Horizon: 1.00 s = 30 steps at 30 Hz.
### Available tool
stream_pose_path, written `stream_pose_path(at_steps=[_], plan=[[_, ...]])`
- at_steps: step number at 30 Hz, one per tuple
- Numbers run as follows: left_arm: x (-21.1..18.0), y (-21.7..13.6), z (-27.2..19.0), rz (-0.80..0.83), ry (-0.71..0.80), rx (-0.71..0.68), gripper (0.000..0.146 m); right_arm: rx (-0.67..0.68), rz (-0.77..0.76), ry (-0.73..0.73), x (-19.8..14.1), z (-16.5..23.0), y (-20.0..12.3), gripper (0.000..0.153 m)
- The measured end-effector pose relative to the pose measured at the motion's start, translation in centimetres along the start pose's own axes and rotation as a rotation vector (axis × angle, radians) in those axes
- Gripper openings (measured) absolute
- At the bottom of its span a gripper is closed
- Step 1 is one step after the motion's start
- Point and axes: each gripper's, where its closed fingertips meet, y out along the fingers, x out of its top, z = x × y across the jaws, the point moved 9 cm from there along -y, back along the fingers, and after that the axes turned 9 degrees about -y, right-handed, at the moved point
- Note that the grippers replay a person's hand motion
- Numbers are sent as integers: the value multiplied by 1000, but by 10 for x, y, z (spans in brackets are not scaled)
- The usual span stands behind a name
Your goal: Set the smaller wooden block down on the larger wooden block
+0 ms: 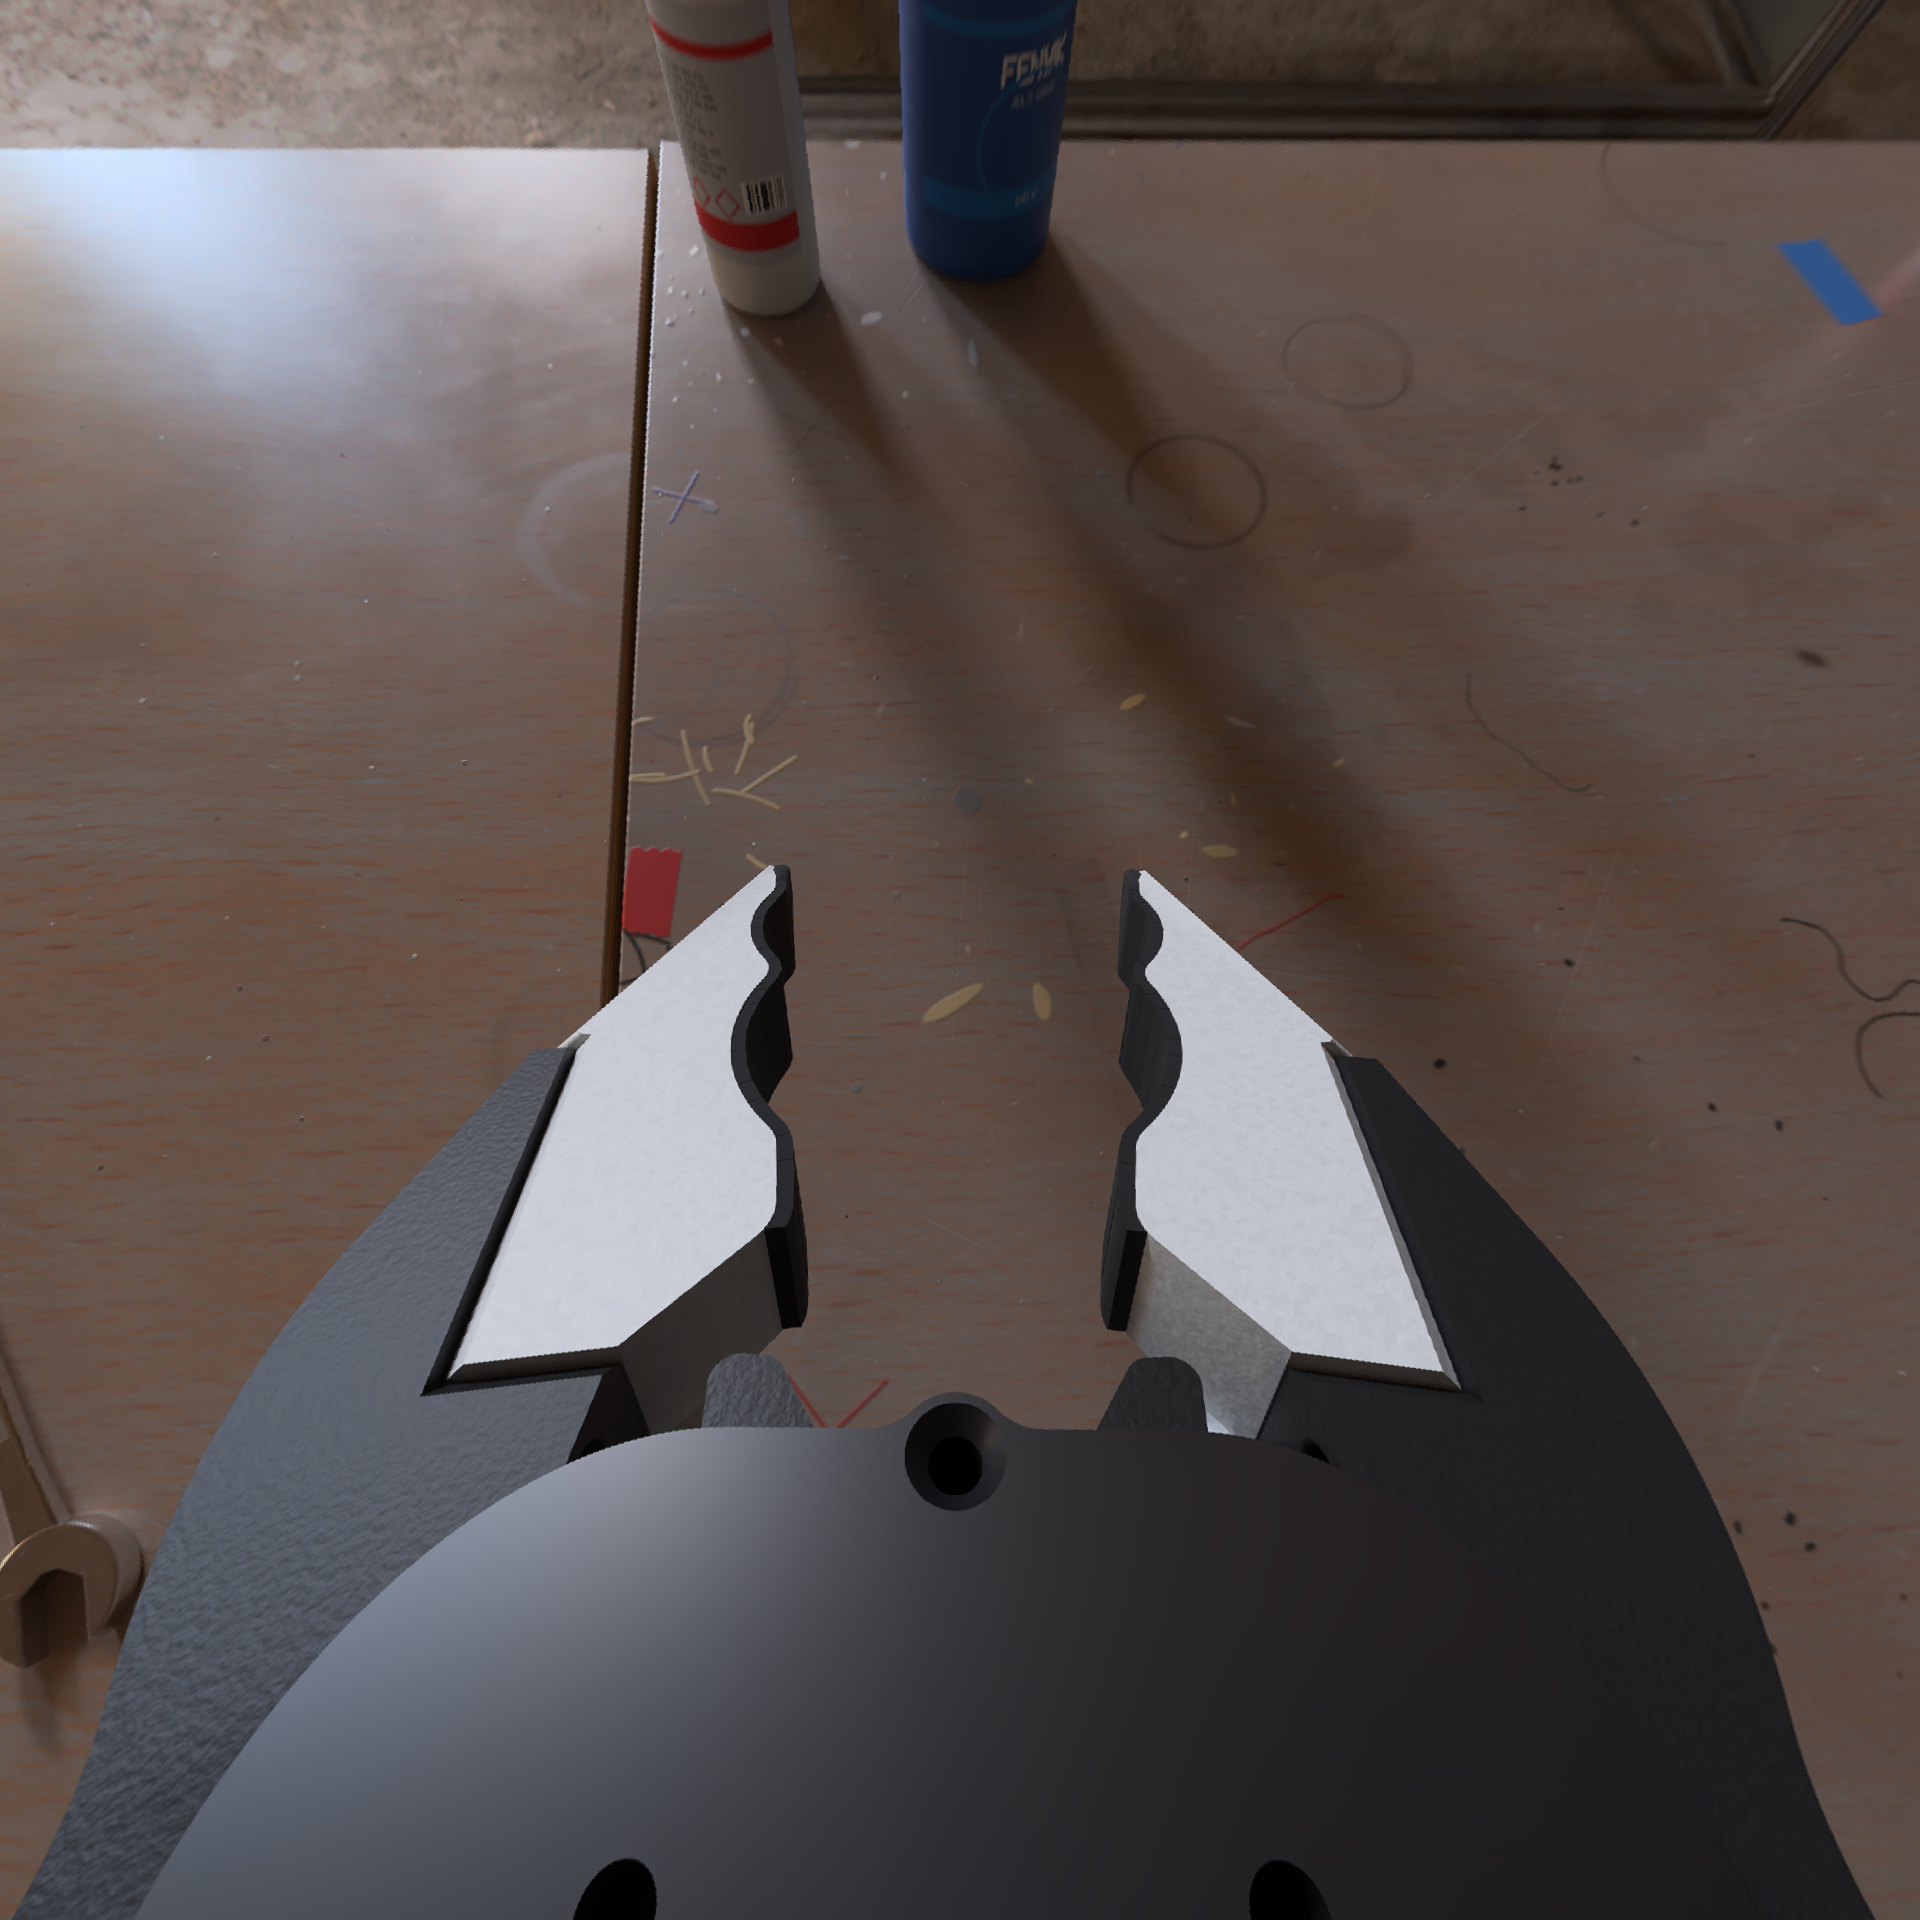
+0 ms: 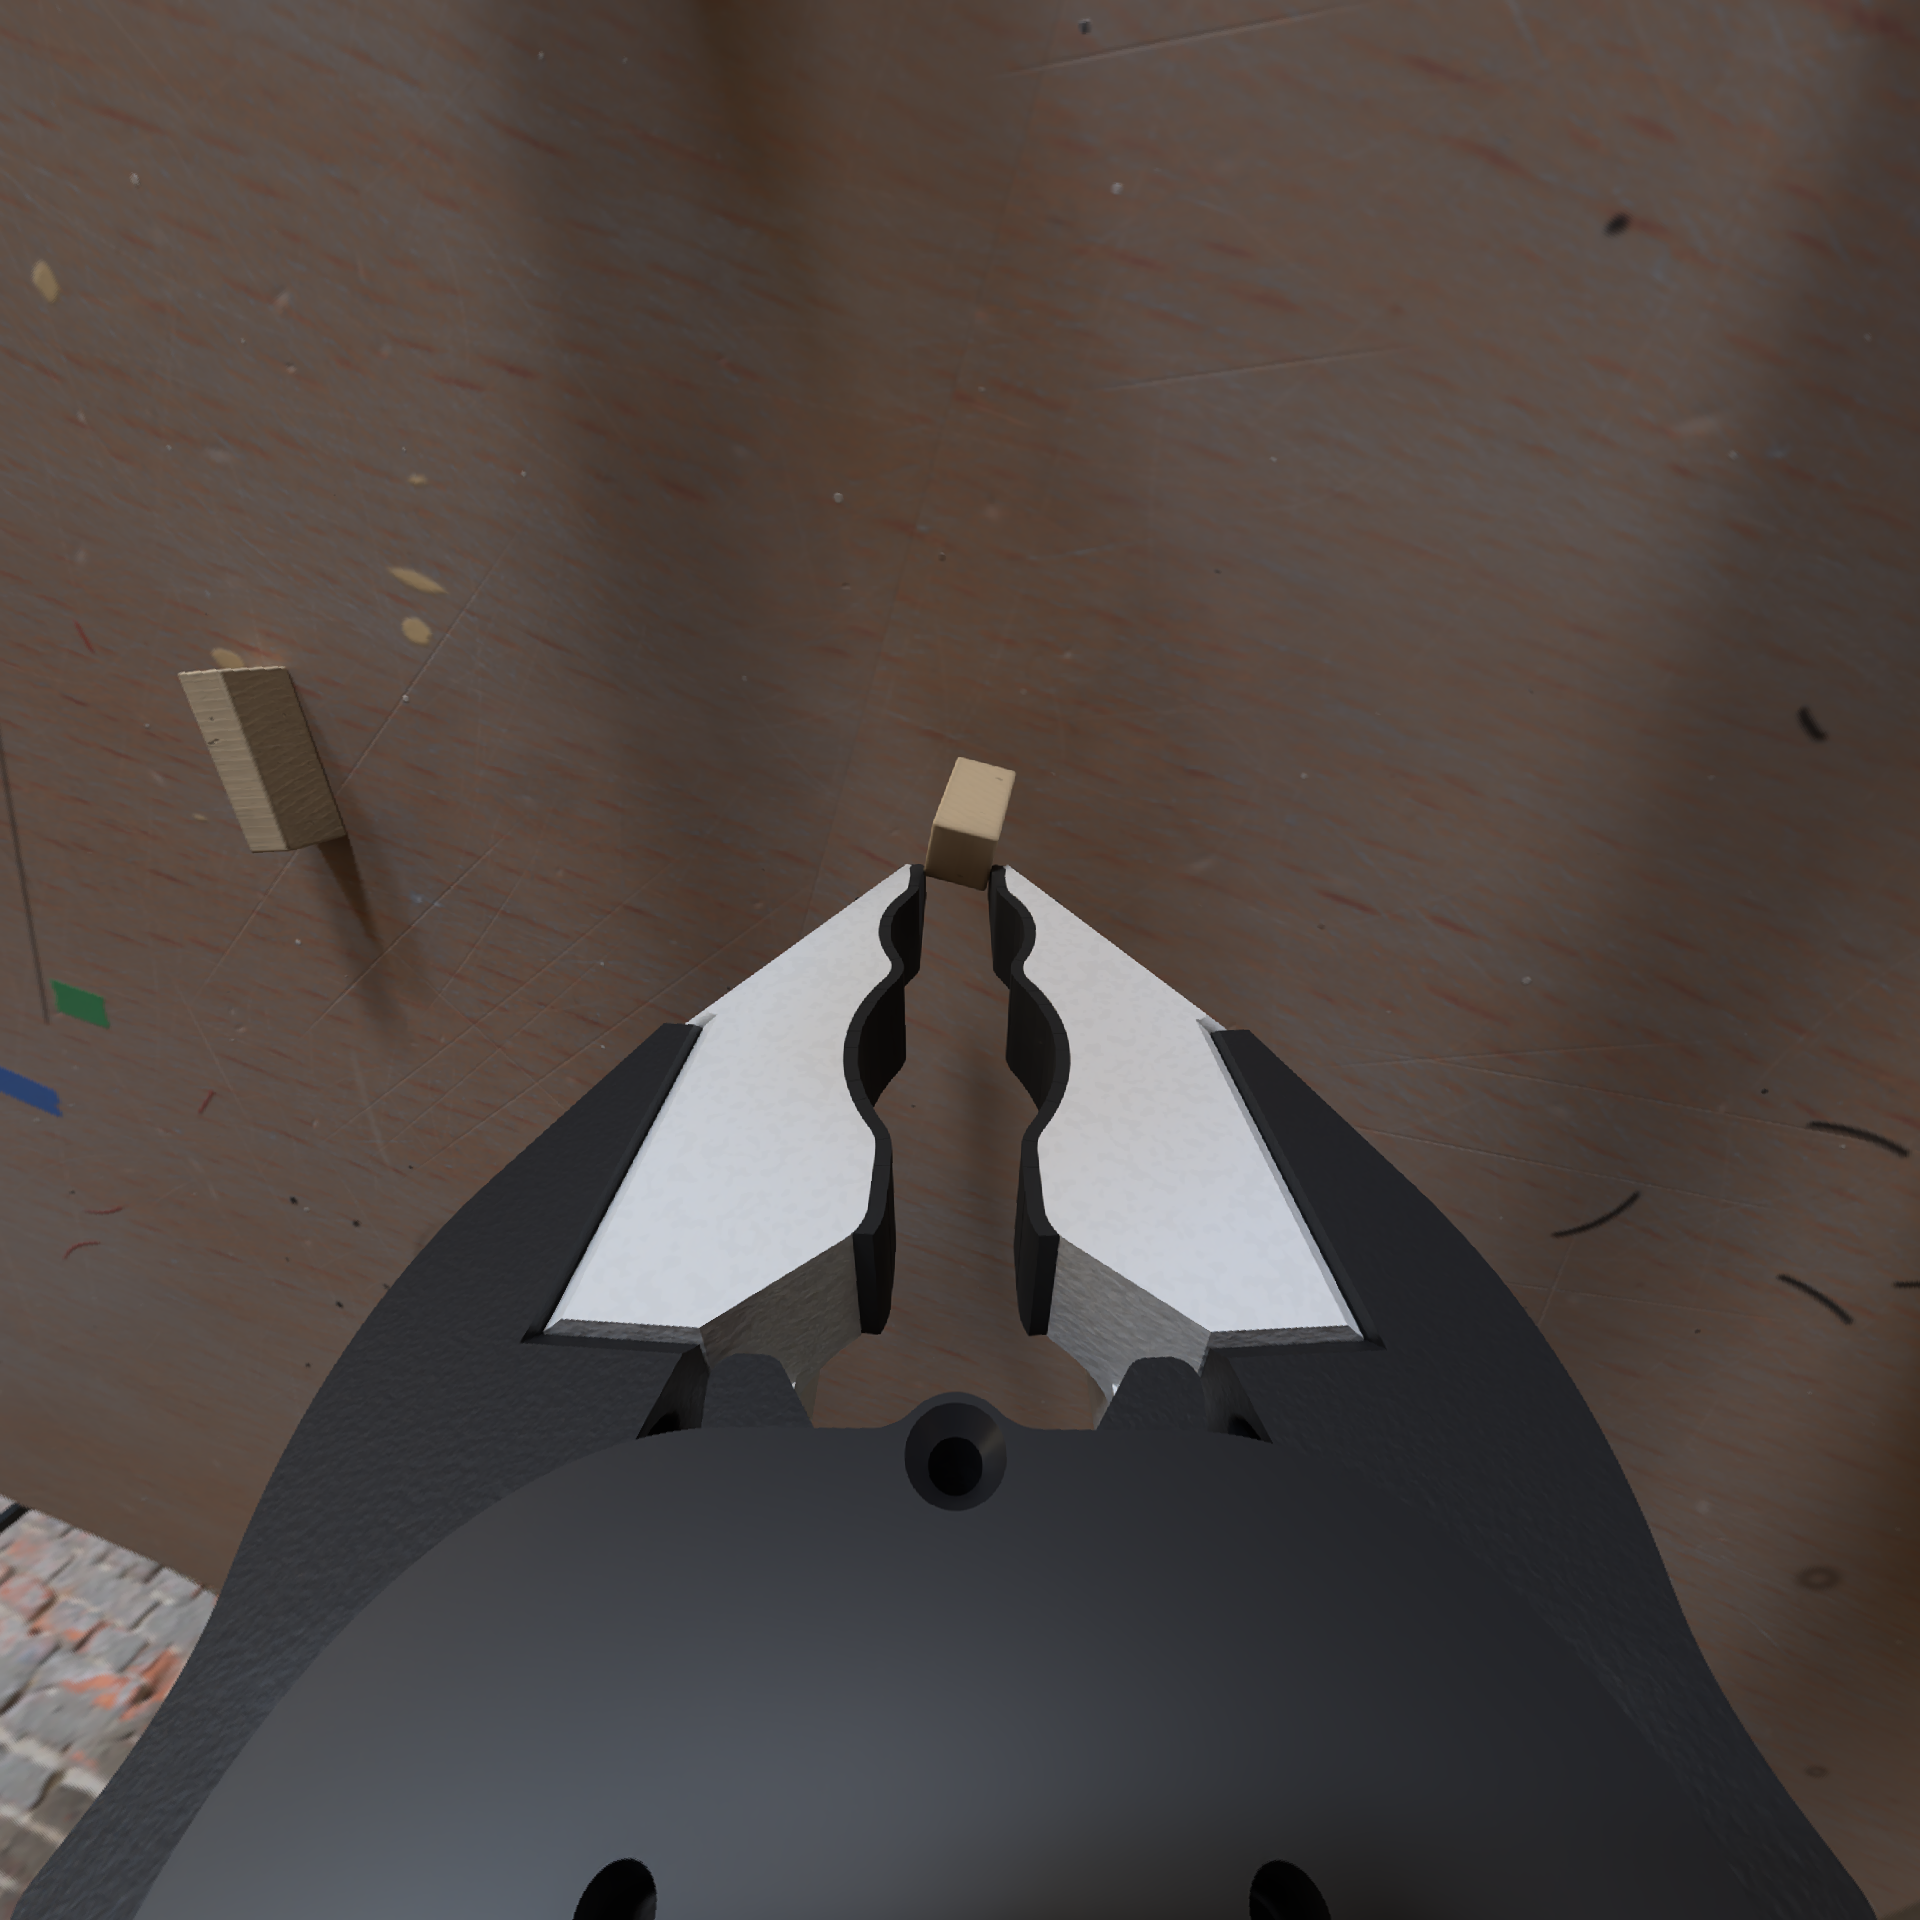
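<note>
In the right wrist view, my right gripper [image 2: 956,878] is shut on the smaller wooden block [image 2: 969,821], a pale cube pinched at the very fingertips and sticking out past them. The larger wooden block [image 2: 265,758], a pale oblong piece, lies on the brown tabletop [image 2: 1351,520] far to the left of the gripper. In the left wrist view, my left gripper [image 1: 958,883] is open and empty above the tabletop [image 1: 1351,727]. Neither block shows in the left wrist view.
A white bottle [image 1: 743,156] and a blue bottle [image 1: 982,135] stand at the table's far edge. A metal wrench [image 1: 52,1579] lies at the lower left. Bits of green tape [image 2: 81,1003] and blue tape [image 2: 26,1091] mark the table's left side.
</note>
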Motion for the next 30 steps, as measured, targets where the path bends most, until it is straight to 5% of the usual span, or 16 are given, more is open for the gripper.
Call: stream_pose_path(at_steps=[11, 18, 30], plan=[[-14, 59, 3, 208, -7, -46, 52, 43, 187, -36, 16, 37, 11, 12], [-21, 69, -13, 281, 178, 55, 24, 105, 273, -65, 27, 73, 18, 12], [-36, 80, -83, 265, 299, 24, 36, 146, 342, -117, 52, 131, 31, 12]])
